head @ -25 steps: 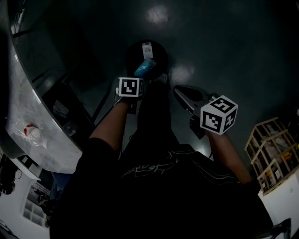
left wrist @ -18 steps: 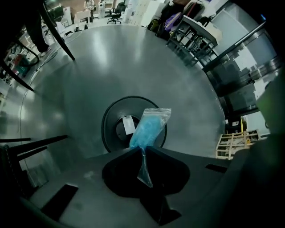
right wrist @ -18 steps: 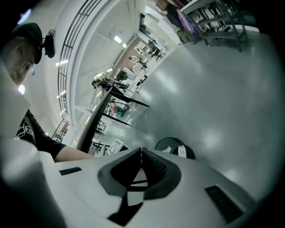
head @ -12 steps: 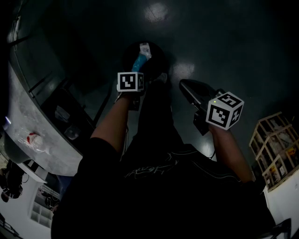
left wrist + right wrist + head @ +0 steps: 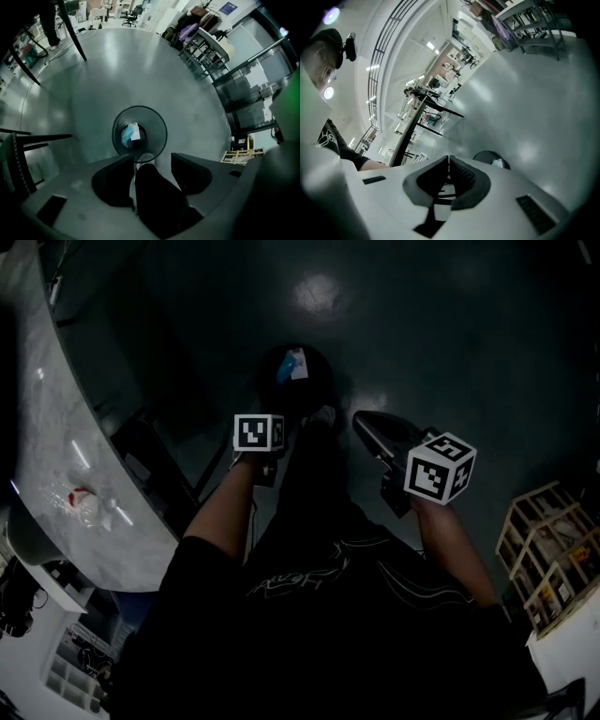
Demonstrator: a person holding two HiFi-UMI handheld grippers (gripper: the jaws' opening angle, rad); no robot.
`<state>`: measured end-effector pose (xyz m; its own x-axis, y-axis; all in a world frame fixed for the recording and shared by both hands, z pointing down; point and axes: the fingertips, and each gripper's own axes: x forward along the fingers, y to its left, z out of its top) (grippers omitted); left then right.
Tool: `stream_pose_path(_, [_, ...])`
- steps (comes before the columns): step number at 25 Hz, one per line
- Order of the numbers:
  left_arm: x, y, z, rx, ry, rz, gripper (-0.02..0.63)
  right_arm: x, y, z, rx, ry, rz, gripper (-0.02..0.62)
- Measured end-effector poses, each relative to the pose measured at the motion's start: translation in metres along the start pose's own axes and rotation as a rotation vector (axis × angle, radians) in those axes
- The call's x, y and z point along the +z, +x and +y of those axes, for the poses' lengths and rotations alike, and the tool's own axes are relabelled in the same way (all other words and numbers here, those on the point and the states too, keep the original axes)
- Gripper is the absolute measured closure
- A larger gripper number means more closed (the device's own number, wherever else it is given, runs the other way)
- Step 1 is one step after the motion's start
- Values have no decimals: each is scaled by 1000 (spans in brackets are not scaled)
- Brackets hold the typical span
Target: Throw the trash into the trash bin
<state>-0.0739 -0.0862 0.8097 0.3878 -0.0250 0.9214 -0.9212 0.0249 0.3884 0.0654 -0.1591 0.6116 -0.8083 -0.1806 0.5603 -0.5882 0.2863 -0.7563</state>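
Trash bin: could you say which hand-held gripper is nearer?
Left. The left hand-held gripper, jaws just opened, empty, hangs by the trash bin; the right hand-held gripper, shut, is farther aside.

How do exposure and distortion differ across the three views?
Head view: underexposed, with glare patches on the floor. Left gripper view: evenly lit, trash bin sharp, strong fisheye curvature. Right gripper view: brightest, whites near clipping, corners vignetted.

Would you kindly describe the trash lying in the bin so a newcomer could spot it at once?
Look at the dark, glossy floor ahead of the person's shoe, where a round black trash bin stands. Inside lies a blue wrapper with a white tag, the only bright thing in it.
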Motion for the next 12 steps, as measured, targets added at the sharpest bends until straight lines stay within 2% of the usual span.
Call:
stream_pose_path(2, [0,-18,-7,-42,-27,-67,357,5,-5,14,7,-36,-15,559])
stream_pose_path(6, [-9,-57,-39,-175,-80,-178,384,1,-25,41,17,-96,-32,559])
stream_pose_path(12, [-20,-138,-87,-254,-8,-400,450,-20,-61,88,32,-180,-56,559])
